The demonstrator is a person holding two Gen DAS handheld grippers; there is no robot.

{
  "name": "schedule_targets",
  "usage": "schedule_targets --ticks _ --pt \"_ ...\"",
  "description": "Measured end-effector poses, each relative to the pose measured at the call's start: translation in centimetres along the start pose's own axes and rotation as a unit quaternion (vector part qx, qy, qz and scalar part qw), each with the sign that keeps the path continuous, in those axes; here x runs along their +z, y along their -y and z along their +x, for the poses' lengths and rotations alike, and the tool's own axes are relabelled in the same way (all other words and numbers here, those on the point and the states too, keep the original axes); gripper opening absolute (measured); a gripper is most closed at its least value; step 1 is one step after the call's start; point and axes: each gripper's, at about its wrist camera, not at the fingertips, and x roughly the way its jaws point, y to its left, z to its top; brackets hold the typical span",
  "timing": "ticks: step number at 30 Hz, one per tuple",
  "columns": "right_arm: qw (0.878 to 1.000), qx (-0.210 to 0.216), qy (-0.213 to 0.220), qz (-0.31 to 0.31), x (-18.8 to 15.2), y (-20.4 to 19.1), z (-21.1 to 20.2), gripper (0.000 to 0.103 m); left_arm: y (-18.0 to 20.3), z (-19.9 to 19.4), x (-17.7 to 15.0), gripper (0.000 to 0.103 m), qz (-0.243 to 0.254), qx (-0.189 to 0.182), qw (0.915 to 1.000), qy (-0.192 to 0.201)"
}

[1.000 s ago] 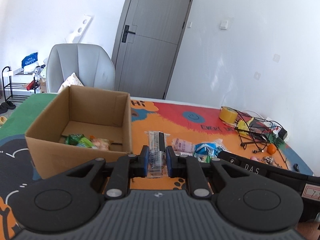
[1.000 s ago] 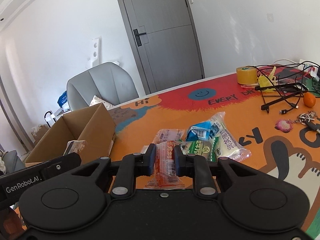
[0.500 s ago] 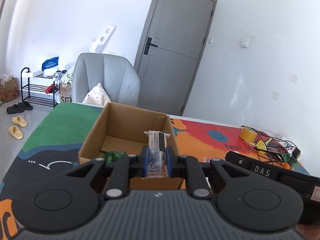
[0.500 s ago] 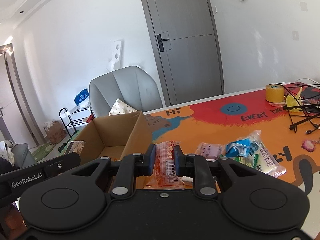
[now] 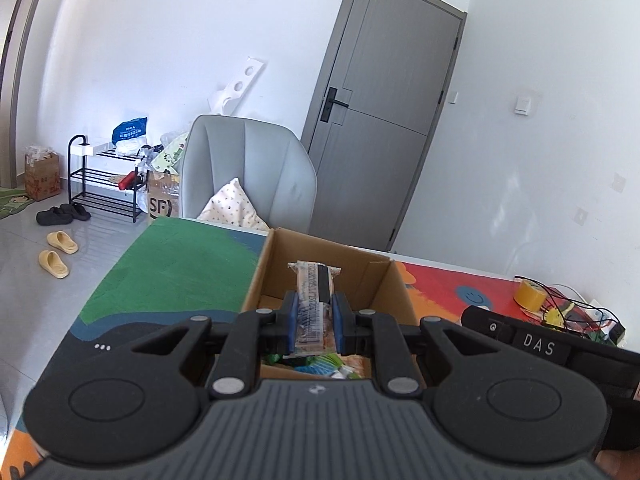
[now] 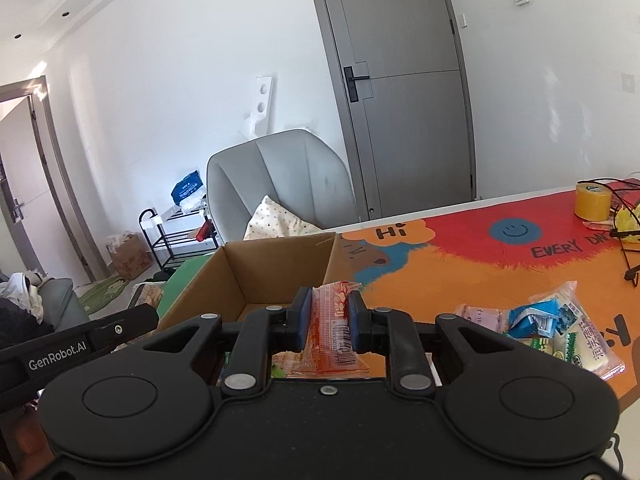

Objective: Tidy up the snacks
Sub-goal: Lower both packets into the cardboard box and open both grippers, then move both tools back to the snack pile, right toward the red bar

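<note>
My left gripper [image 5: 314,308] is shut on a clear-wrapped snack bar with a dark stripe [image 5: 314,292], held over the open cardboard box [image 5: 380,280]. Green-wrapped snacks [image 5: 320,368] lie on the box floor. My right gripper [image 6: 329,308] is shut on an orange-red snack packet [image 6: 334,332], held above the near right part of the same box [image 6: 280,264]. Several loose snack packets [image 6: 552,328] lie on the mat to the right of the box.
The table has a colourful mat [image 6: 480,264]. A yellow tape roll [image 6: 593,200], cables and a wire rack [image 5: 568,312] are at the far right. A grey chair [image 5: 248,172] stands behind the table. The floor drops off left of the table.
Both grippers have moved left, from over the loose packets to over the box, each still holding its snack. The box now sits directly under both.
</note>
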Motion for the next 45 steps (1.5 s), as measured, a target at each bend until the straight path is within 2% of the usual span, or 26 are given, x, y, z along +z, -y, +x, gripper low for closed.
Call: schedule_targets --ticks 13,16,17,28,32,37,40,44,45 --pt "1.0 0.015 -0.013 -0.002 0.9 -2.0 4.0 0.021 -2.7 2.5 0.5 0.017 -0.018 0.021 0.9996 -0.012" --pt "1.0 0.015 -0.009 0.004 0.9 -2.0 4.4 0.028 -2.9 2.8 0.6 0.017 -0.019 0.023 0.9994 -0.016" --pt "1.0 0.015 -0.008 0.008 0.9 -1.9 4.5 0.034 -2.9 2.9 0.6 0.017 -0.019 0.023 0.9994 -0.017" --pt "0.999 -0.009 -0.007 0.036 0.1 0.4 2.9 0.037 -1.8 3.8 0.6 0.017 -0.009 0.012 0.9996 -0.023" --pt "0.999 -0.02 -0.009 0.045 -0.3 1.5 2.2 0.041 -1.4 3.9 0.4 0.026 -0.005 0.02 0.9995 -0.025" --pt "0.998 -0.03 -0.004 0.06 -0.8 3.0 1.2 0.044 -1.4 3.7 0.4 0.027 -0.01 0.029 0.9991 -0.028" --pt "0.997 -0.038 -0.005 0.069 -1.3 3.8 0.7 0.047 -1.2 3.4 0.4 0.034 -0.014 0.027 0.9991 -0.03" --pt "0.996 -0.048 -0.007 0.072 -1.8 4.4 0.0 0.054 -0.6 2.9 -0.1 0.06 -0.012 0.015 0.9992 -0.036" --pt "0.996 -0.051 -0.008 0.072 -1.8 4.5 -0.2 0.055 -0.3 2.8 -0.2 0.064 -0.01 0.013 0.9992 -0.037"
